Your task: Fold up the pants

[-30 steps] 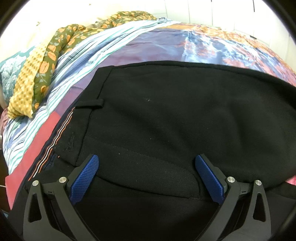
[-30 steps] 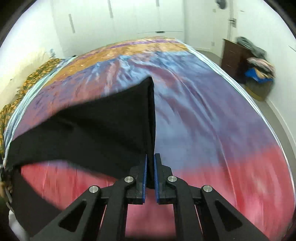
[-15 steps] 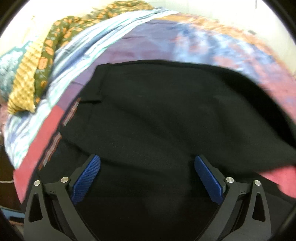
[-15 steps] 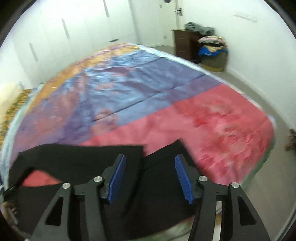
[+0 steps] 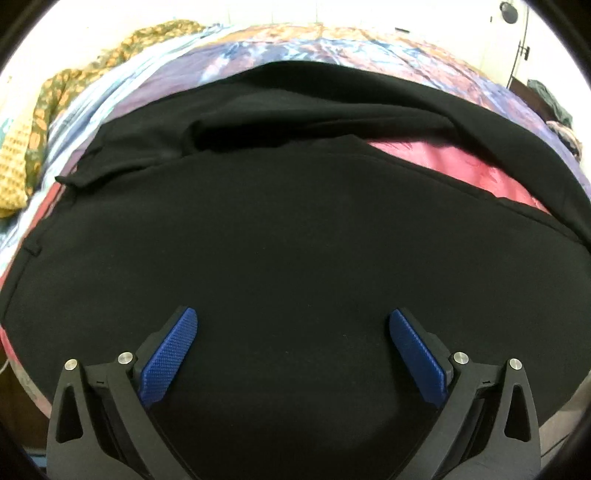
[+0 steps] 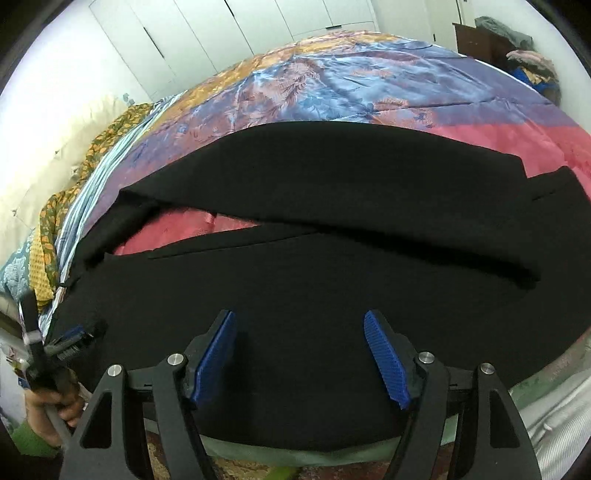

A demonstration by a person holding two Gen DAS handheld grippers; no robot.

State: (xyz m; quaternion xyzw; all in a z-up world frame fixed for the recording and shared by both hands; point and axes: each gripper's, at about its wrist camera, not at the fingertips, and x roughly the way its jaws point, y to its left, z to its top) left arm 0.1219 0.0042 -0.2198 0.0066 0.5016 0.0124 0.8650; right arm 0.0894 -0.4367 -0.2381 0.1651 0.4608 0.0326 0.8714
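Black pants (image 5: 280, 236) lie spread on the bed's multicoloured cover, one leg (image 6: 332, 184) lying farther back and the other (image 6: 332, 273) nearer, with a strip of red cover showing between them. My left gripper (image 5: 293, 325) hovers over the near black cloth, its jaws wide apart and empty. My right gripper (image 6: 299, 325) hangs above the near leg close to the bed's front edge; its jaws are opening, with only cloth below and nothing pinched. The left gripper (image 6: 74, 339) and the hand holding it also appear at the lower left of the right wrist view.
The bed cover (image 6: 332, 85) runs red, purple, blue and orange toward the back. A floral green and yellow cloth (image 5: 40, 122) lies along the left side. White wardrobe doors (image 6: 236, 26) stand behind; a dark dresser with piled clothes (image 6: 517, 48) stands at the far right.
My right gripper let go of the pants leg it pinched and opened, and came down over the near edge. The leg now lies flat on the bed. My left gripper shifted sideways over the pants.
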